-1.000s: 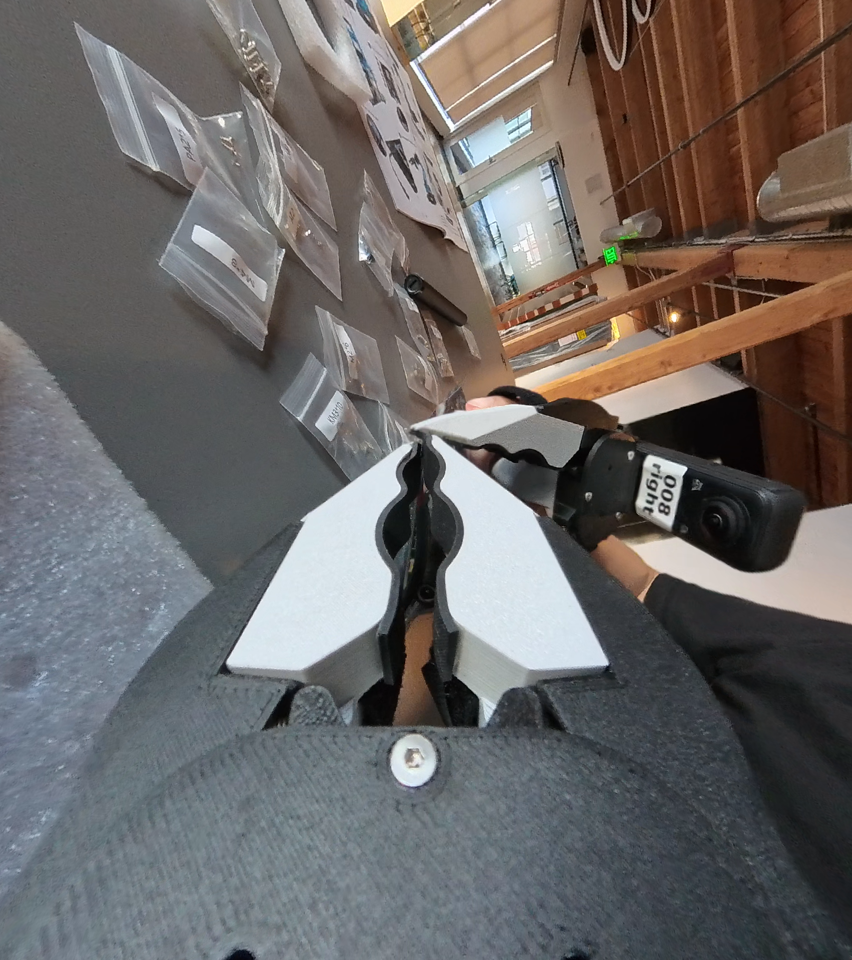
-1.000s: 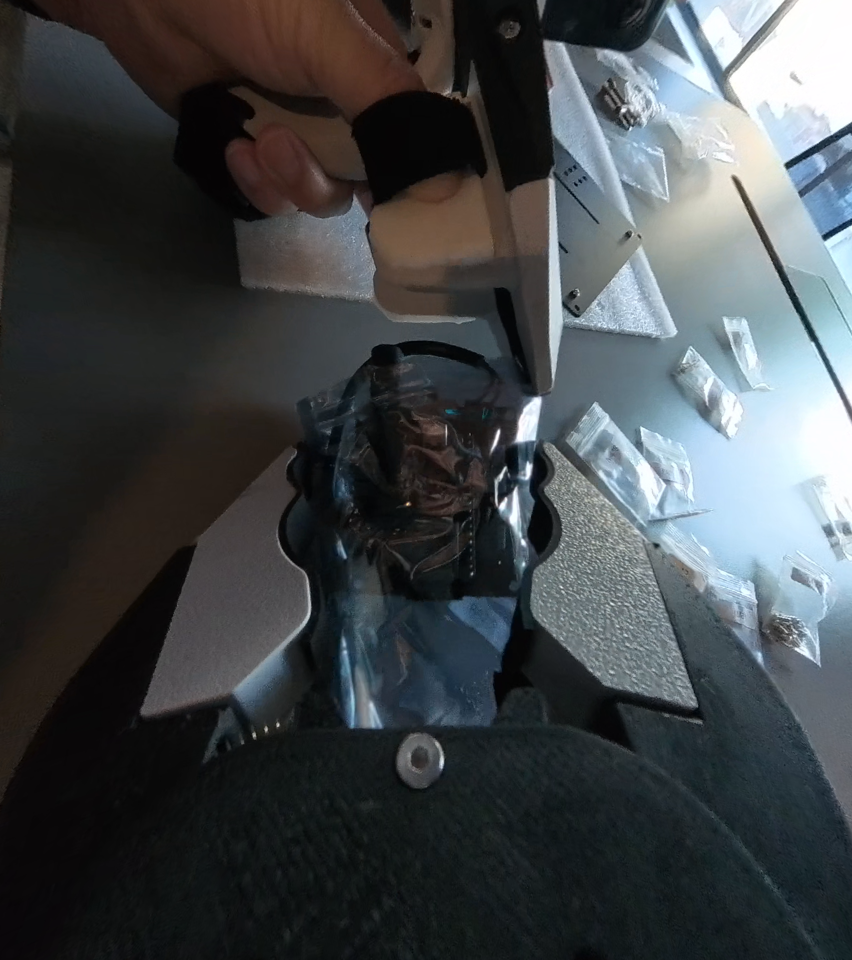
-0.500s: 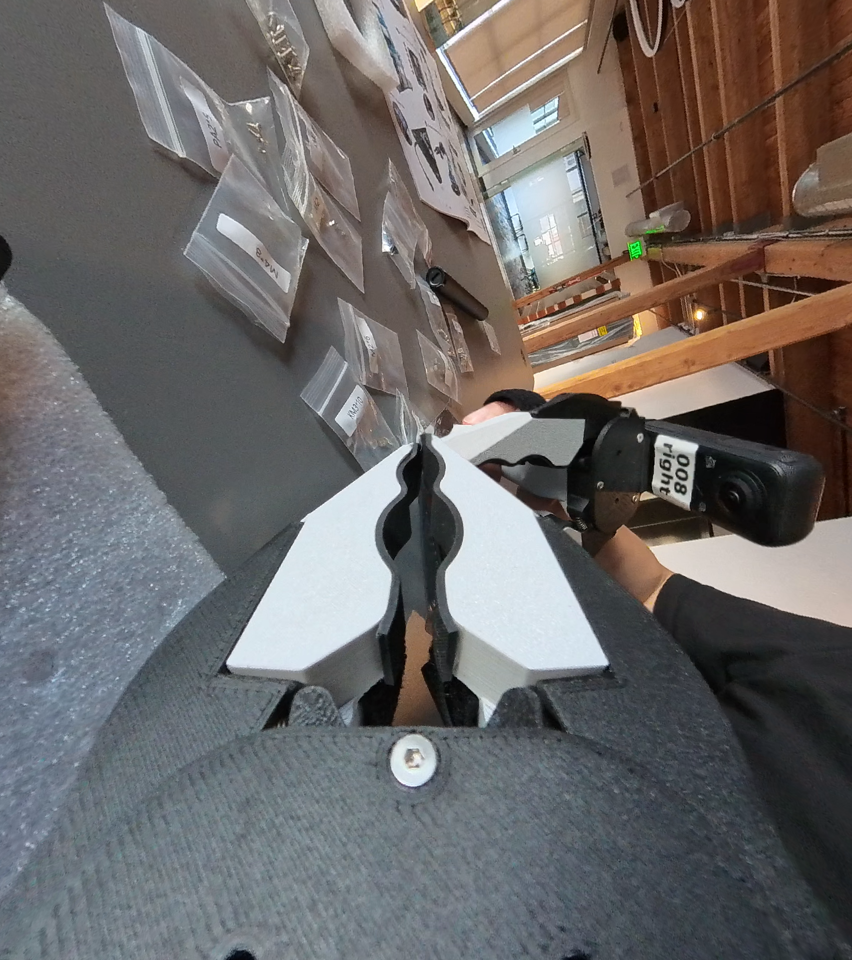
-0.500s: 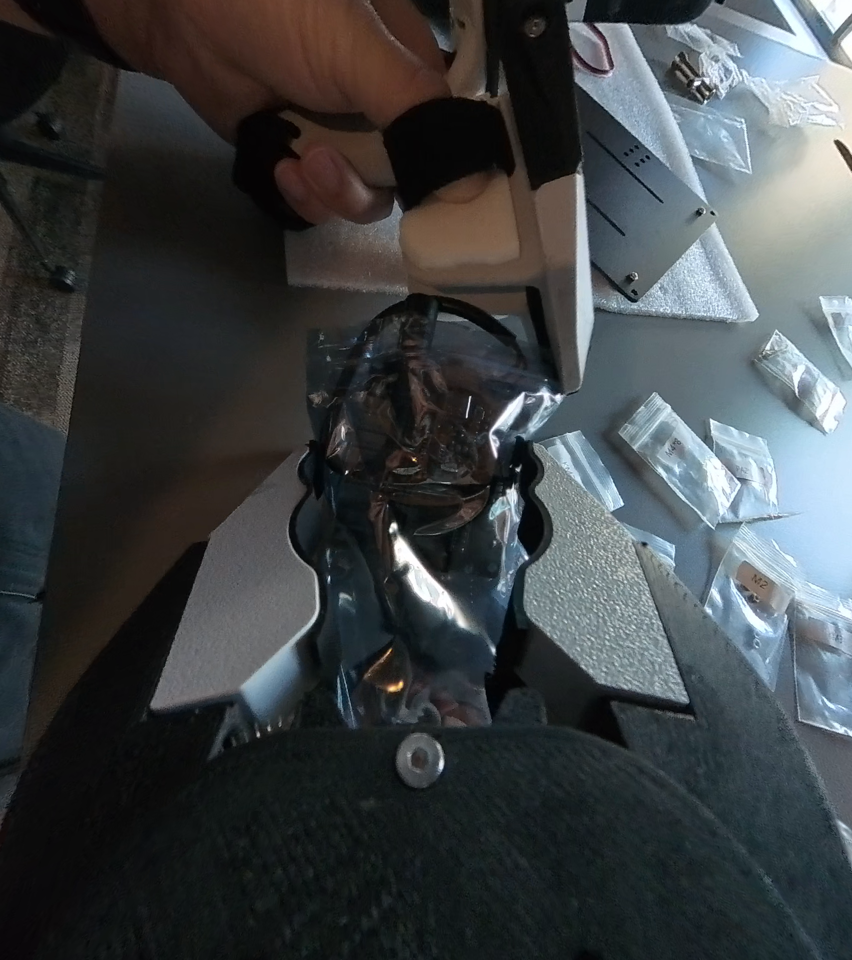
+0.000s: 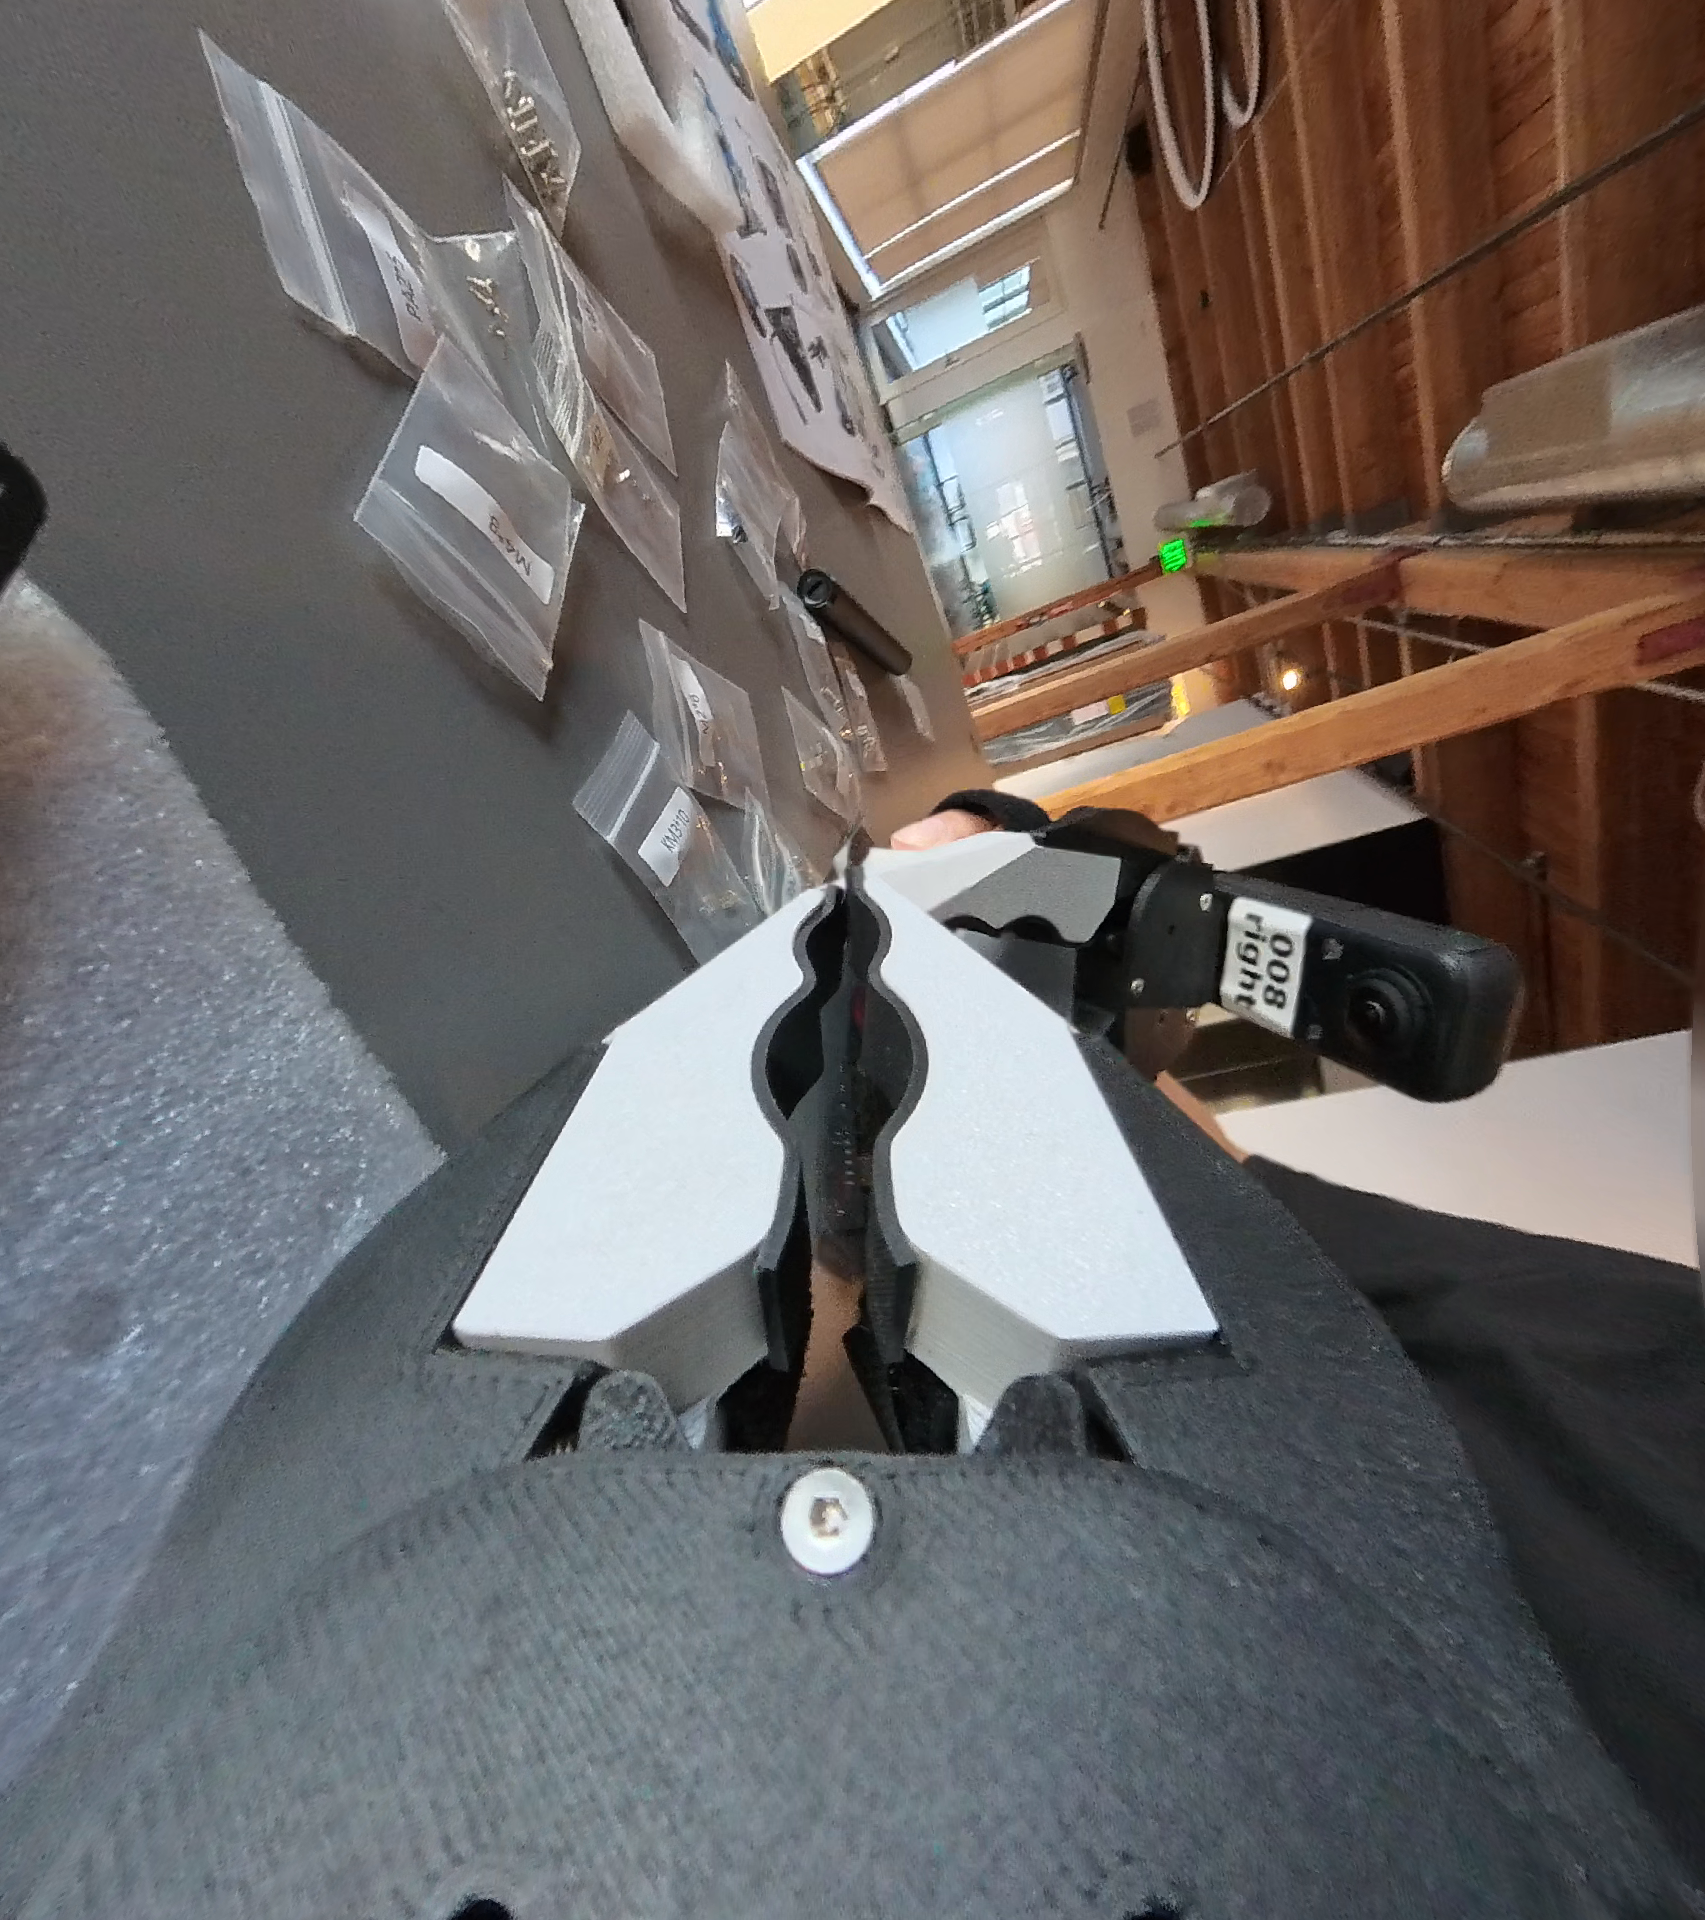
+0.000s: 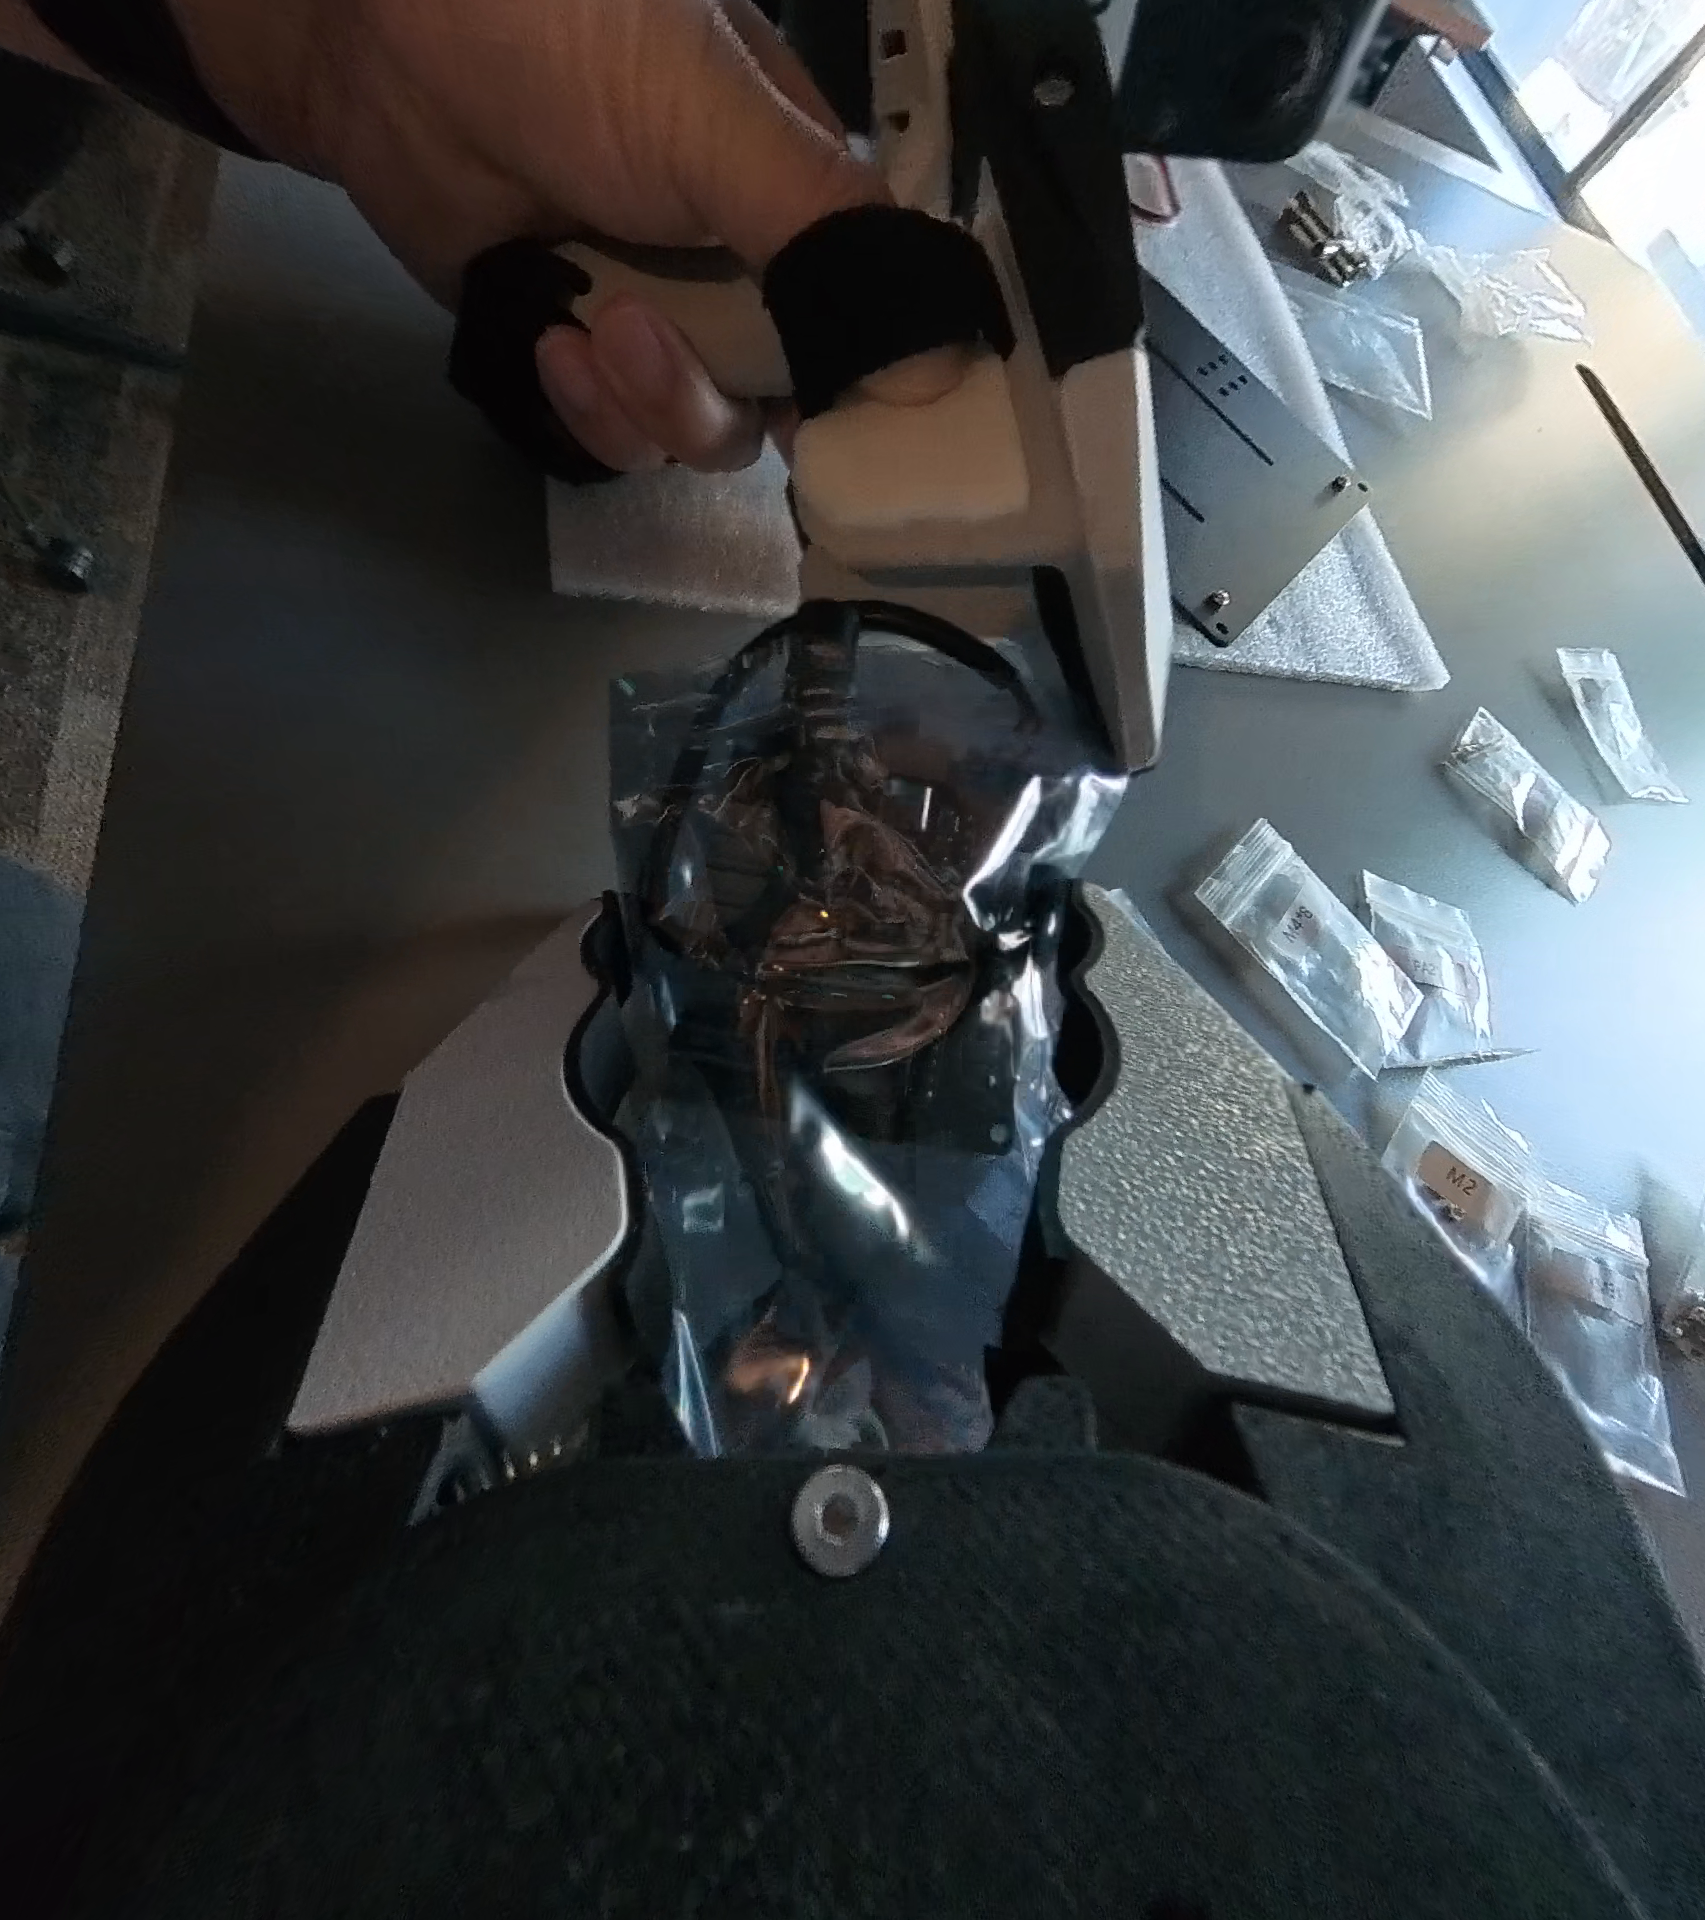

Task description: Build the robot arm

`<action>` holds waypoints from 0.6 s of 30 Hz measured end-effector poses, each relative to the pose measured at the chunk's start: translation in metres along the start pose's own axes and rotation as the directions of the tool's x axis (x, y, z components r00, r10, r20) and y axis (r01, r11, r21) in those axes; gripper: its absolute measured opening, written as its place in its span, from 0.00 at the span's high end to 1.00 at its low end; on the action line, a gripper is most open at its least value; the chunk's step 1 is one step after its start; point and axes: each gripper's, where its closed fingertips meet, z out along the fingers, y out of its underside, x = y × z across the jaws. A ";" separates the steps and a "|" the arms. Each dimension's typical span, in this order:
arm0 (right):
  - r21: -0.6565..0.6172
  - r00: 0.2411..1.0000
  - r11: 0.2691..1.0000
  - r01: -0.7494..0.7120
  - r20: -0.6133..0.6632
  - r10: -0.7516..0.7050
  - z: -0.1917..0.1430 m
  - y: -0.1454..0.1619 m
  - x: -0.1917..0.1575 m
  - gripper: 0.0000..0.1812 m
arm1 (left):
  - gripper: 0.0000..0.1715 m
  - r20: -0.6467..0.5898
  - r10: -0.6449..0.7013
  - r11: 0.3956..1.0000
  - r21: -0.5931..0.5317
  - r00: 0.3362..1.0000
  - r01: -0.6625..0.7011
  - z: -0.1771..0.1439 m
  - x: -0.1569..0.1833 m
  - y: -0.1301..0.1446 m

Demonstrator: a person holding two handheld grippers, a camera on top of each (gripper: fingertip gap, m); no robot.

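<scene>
A grey counter (image 6: pixel 1450 790) carries everything here. A white foam sheet (image 6: pixel 1347 623) lies flat on it, with a grey metal plate (image 6: pixel 1263 468) resting on top. Beyond the foam sheet, small clear zip bags (image 6: pixel 1295 966) of hardware are scattered, some overlapping. Farther off lie a black cylinder (image 5: pixel 853 629) and printed paper sheets (image 5: pixel 786 270).

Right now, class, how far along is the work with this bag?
Done: the silvery anti-static bag is lifted off the grey table, clamped in the right claw. In hand: the left claw is shut on its top corner. Left: a black cable sits in the bag; the small zip bags lie untouched on the table.
</scene>
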 end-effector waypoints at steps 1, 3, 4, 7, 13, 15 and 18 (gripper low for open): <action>-0.003 1.000 1.000 -0.003 -0.008 0.003 -0.001 0.001 0.001 0.52 | 1.00 -0.008 -0.013 1.000 0.006 1.000 0.013 -0.001 0.000 0.000; -0.001 1.000 1.000 -0.025 -0.010 0.025 -0.005 0.001 0.002 0.45 | 1.00 -0.015 -0.015 1.000 0.003 1.000 0.015 -0.002 0.000 0.000; -0.011 1.000 0.999 -0.031 -0.001 0.031 -0.009 0.003 0.002 0.45 | 1.00 -0.012 -0.008 1.000 -0.005 1.000 0.008 -0.002 0.001 0.002; -0.098 0.999 0.995 -0.032 -0.045 0.027 -0.023 0.023 0.016 0.48 | 1.00 -0.006 0.000 1.000 -0.010 1.000 -0.001 -0.001 0.000 0.002; -0.143 0.989 0.979 -0.147 -0.002 0.148 -0.025 0.032 0.007 0.57 | 1.00 0.025 0.018 1.000 -0.013 1.000 -0.017 0.001 -0.003 0.003; -0.131 0.982 0.974 -0.186 0.017 0.189 -0.022 0.032 0.004 0.61 | 1.00 0.026 0.023 1.000 -0.012 0.999 -0.023 0.001 -0.003 0.003; -0.099 0.969 0.967 -0.235 0.051 0.241 -0.018 0.030 0.002 0.59 | 1.00 0.003 0.025 1.000 -0.002 1.000 -0.025 0.000 0.000 0.001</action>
